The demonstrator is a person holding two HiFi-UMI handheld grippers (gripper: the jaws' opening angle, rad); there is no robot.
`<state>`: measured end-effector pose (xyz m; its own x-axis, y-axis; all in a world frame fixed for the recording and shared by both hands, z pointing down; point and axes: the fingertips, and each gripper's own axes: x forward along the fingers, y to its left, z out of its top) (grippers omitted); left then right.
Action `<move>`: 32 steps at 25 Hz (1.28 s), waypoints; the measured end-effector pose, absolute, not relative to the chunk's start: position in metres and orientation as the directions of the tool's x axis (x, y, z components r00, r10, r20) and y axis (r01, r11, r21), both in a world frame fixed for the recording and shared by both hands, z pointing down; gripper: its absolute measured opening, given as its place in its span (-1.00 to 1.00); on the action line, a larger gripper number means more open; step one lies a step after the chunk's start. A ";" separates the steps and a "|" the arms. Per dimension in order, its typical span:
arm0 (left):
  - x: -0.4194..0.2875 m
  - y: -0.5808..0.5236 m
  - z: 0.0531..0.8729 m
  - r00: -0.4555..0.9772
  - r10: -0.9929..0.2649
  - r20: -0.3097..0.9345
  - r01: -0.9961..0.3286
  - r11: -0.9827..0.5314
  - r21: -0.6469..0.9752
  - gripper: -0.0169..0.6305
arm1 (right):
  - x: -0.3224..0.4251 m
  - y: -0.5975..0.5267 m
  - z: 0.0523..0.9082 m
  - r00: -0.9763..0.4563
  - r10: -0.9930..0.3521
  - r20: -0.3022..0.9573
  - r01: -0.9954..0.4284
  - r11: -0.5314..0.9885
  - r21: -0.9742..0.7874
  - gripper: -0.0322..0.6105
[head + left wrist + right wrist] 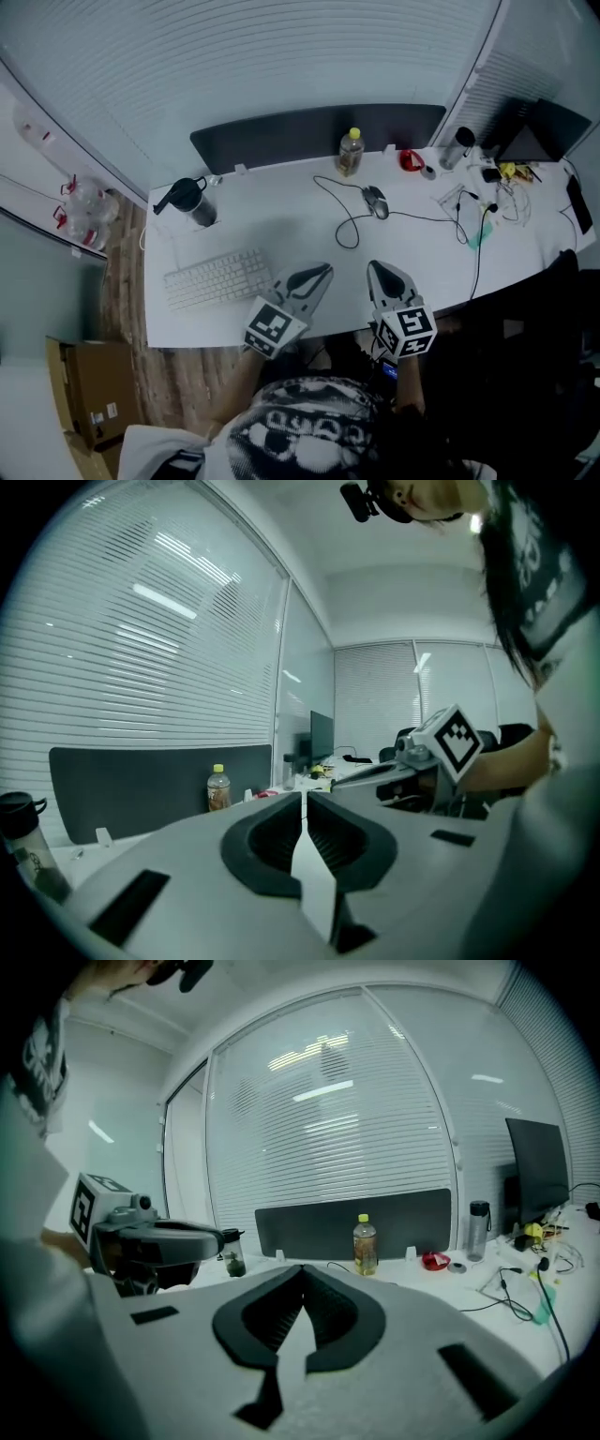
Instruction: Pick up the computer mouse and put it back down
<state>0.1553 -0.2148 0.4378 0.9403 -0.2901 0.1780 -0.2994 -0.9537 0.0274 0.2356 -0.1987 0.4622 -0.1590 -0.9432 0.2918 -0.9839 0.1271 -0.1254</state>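
Keyboard point(217, 277): left of centre, lying on the white desk point(281, 192).
Left gripper point(323, 271): lower centre, claw pinched together, nothing in it.
Computer mouse point(376, 201): centre of the frame on the desk, well apart from both grippers.
Right gripper point(374, 267): just below the mouse, claw pinched together, empty.

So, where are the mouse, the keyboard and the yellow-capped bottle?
mouse point(376, 202): head view, the middle of its back.
keyboard point(217, 278): head view, the middle of the keys.
bottle point(351, 157): head view, the middle of its body, below the yellow cap.
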 end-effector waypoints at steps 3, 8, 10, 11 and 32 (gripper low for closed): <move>0.182 -0.222 0.443 0.924 -0.326 0.198 -0.333 -0.943 0.001 -0.90 | 0.269 -0.217 0.478 -0.193 -0.928 0.320 -0.979 0.159 -0.130 -0.91; 0.209 -0.233 0.454 0.907 -0.370 0.201 -0.378 -0.926 -0.002 -0.90 | 0.317 -0.260 0.519 -0.202 -0.904 0.376 -0.979 0.176 -0.104 -0.89; 0.218 -0.240 0.457 0.896 -0.392 0.210 -0.397 -0.918 -0.017 -0.90 | 0.336 -0.283 0.537 -0.198 -0.896 0.398 -0.980 0.180 -0.083 -0.81; 0.223 -0.244 0.458 0.890 -0.403 0.212 -0.408 -0.913 -0.022 -0.90 | 0.345 -0.294 0.547 -0.198 -0.892 0.407 -0.980 0.184 -0.074 -0.77; 0.223 -0.270 0.492 0.771 -0.555 0.311 -0.588 -0.809 0.013 -0.90 | 0.403 -0.426 0.712 -0.151 -0.694 0.704 -0.989 0.113 -0.100 0.09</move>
